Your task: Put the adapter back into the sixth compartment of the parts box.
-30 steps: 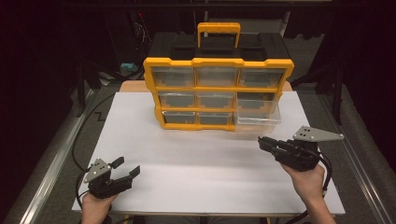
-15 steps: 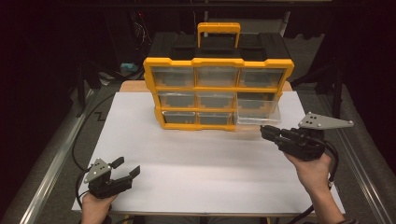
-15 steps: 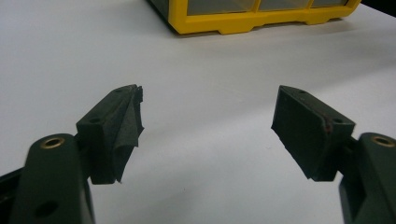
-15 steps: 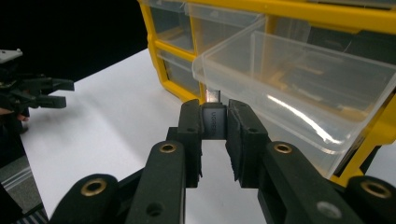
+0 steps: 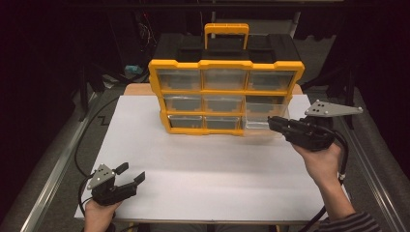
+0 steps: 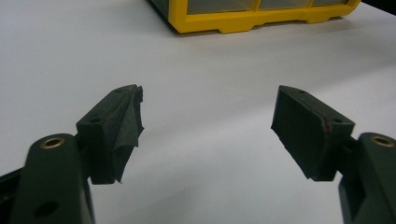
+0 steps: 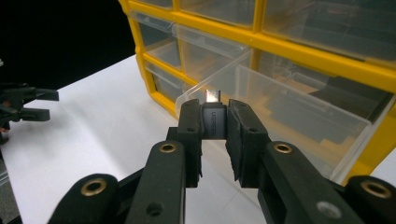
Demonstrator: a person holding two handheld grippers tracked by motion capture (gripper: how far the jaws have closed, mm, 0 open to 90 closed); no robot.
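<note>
Black left gripper (image 5: 126, 178) rests idle at the near-left corner of the white table (image 5: 212, 164), jaws spread wide with nothing between, keeping clear. Yellow drawer cabinet (image 5: 225, 94) stands mid-table; its lower right drawer (image 7: 280, 112) is pulled out, ready to receive. Right gripper (image 7: 214, 122) pinches a small grey adapter (image 7: 213, 119) upright just before that drawer's rim, apparently for dropping in.

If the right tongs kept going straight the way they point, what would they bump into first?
Probably the pulled-out clear drawer of the yellow organizer. The right tongs, shut on a small adapter, point at its near corner; how far off is hard to judge.
</note>
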